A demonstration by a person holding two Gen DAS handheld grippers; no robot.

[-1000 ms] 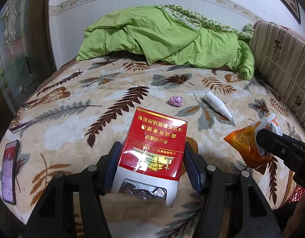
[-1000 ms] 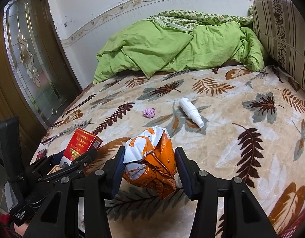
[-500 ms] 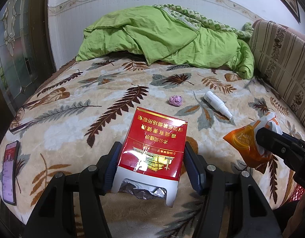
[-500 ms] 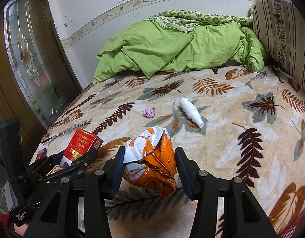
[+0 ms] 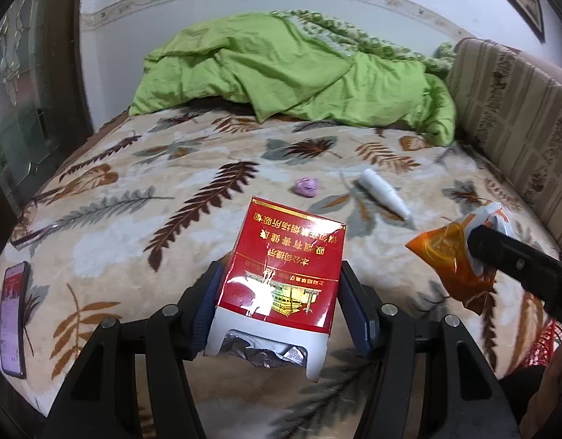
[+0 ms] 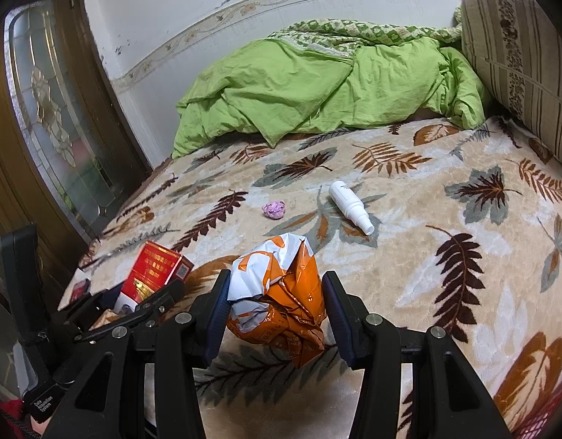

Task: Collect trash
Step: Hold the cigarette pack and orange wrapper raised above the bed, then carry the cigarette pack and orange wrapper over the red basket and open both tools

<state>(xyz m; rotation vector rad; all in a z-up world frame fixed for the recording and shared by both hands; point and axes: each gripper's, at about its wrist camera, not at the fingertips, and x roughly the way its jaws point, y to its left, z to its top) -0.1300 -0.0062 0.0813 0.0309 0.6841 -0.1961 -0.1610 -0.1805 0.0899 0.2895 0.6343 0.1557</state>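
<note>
Little has shifted: left gripper (image 5: 279,303) stays clamped on the red cigarette pack (image 5: 284,274); right gripper (image 6: 275,307) pinches the crumpled orange wrapper (image 6: 281,300), above the blanket (image 6: 445,256) at 6 o'clock.

The right gripper (image 6: 275,309) clamps a crumpled orange wrapper (image 6: 281,303) between its jaws above the bed (image 6: 482,256); the left gripper (image 6: 142,301) holds a red cigarette pack (image 6: 153,270).

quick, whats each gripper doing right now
left gripper: closed, holding the red cigarette pack
right gripper: closed, holding the crumpled orange wrapper
</note>
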